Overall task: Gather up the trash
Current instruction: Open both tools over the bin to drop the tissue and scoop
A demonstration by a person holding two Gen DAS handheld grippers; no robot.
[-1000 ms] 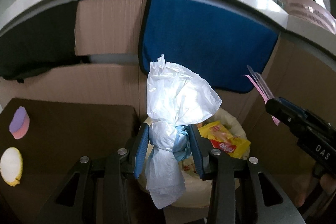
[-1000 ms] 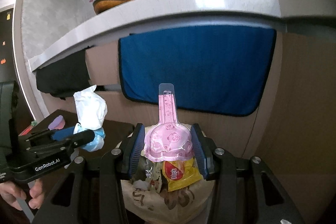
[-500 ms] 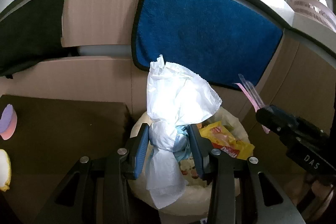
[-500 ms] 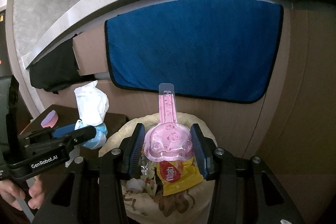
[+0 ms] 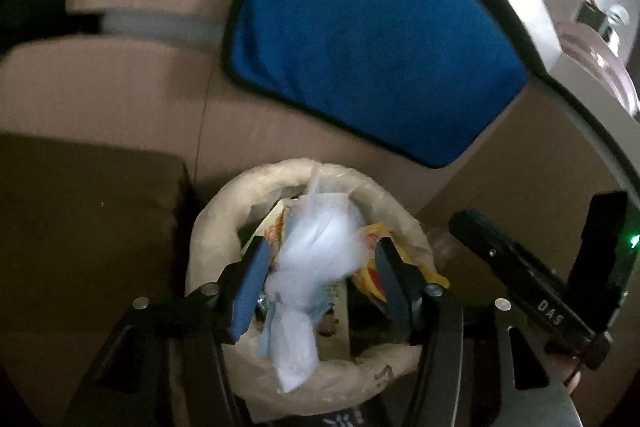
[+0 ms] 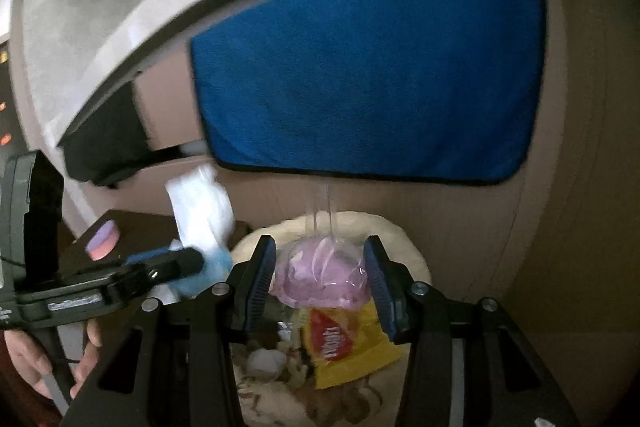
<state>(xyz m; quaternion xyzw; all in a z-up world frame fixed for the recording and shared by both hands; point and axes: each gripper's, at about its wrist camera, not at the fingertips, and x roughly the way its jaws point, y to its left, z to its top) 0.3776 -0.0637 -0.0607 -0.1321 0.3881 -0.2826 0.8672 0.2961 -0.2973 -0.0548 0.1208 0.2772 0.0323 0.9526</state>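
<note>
Now, seen from the left gripper [image 5: 320,267], its jaws are opening and the white tissue wad [image 5: 308,267], clamped a second ago, slips loose between them, straight over the trash bag [image 5: 208,227] below. From the right gripper [image 6: 320,275], the pink plastic package [image 6: 320,275] sits between spread pads that no longer clearly pinch it, above the yellow wrapper [image 6: 348,343]; both pieces look about to land in the bag.

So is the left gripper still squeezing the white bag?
Cannot tell. The left wrist view is blurred: the left gripper is opening around the white bag above the bin.
</note>
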